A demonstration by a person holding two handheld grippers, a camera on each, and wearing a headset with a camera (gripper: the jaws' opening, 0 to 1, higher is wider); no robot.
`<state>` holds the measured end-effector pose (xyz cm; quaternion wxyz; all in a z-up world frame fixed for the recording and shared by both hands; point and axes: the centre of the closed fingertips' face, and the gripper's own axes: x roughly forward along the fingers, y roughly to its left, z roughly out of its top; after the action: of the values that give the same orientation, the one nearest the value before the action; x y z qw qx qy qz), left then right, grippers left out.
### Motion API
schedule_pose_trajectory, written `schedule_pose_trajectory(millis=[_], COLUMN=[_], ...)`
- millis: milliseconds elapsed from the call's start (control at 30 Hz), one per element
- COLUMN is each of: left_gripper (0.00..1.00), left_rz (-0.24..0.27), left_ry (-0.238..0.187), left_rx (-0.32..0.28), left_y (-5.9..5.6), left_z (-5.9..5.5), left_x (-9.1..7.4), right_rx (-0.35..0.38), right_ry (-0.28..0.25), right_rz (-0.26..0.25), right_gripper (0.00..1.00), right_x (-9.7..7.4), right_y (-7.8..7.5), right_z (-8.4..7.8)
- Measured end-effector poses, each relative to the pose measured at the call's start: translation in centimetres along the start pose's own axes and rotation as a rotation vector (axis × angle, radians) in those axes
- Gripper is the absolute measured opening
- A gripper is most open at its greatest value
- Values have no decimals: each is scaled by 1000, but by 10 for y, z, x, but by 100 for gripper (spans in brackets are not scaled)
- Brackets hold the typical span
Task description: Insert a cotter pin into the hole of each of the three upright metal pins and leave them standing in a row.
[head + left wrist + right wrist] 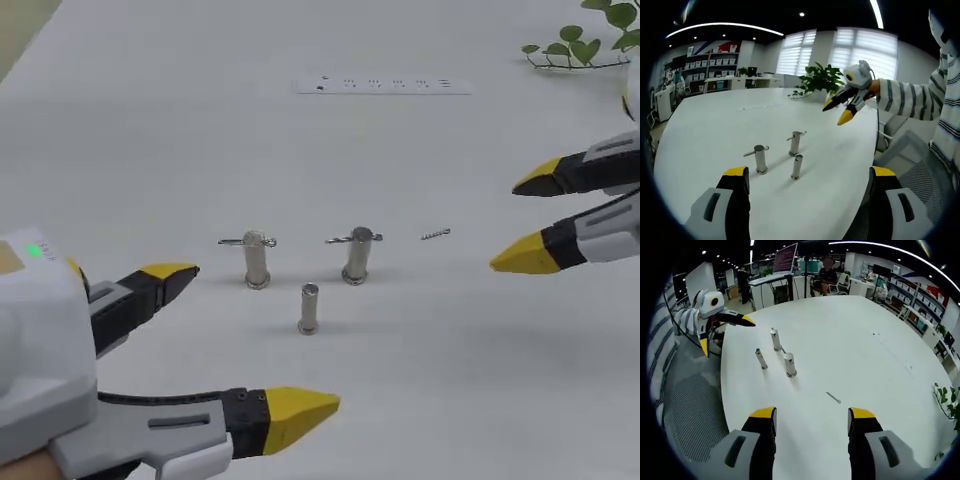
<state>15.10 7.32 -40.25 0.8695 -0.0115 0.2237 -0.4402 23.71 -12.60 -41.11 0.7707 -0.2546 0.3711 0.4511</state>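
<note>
A smooth white table (pixel 150 120) is carrying 3 shiny cylindrical metal pins (pixel 309 308), 2 wearing wire cotter pins (pixel 236 241). The left claw (pixel 260 337) and right claw (pixel 505 226) are gaping open.

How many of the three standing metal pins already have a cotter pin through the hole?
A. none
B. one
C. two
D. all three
C: the left rear pin and the right rear pin each carry one, the front pin carries none, and a loose cotter pin lies on the table.
</note>
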Motion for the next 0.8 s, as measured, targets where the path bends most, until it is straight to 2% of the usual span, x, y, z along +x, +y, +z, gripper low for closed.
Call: schedule_pose_trajectory(millis=[133,333,433,633,800], left_gripper=[99,97,97,97,97], left_rz=[0,-7,-7,8,14], left_ry=[-1,-10,-1,4,5], left_rx=[23,10,8,-3,-9], left_y=[-2,-6,-7,-6,-6], left_z=[1,1,-1,-3,-5], left_x=[-1,-2,-3,-7,-8], right_rx=[-44,-108,-134,-166,-216], right_ry=[37,77,95,112,159], right_rz=[14,33,38,60,75], right_gripper=[50,41,35,28,19], right_x=[10,28,38,56,69], right_y=[-9,-21,-29,-40,-44], right_z=[0,5,4,2,-6])
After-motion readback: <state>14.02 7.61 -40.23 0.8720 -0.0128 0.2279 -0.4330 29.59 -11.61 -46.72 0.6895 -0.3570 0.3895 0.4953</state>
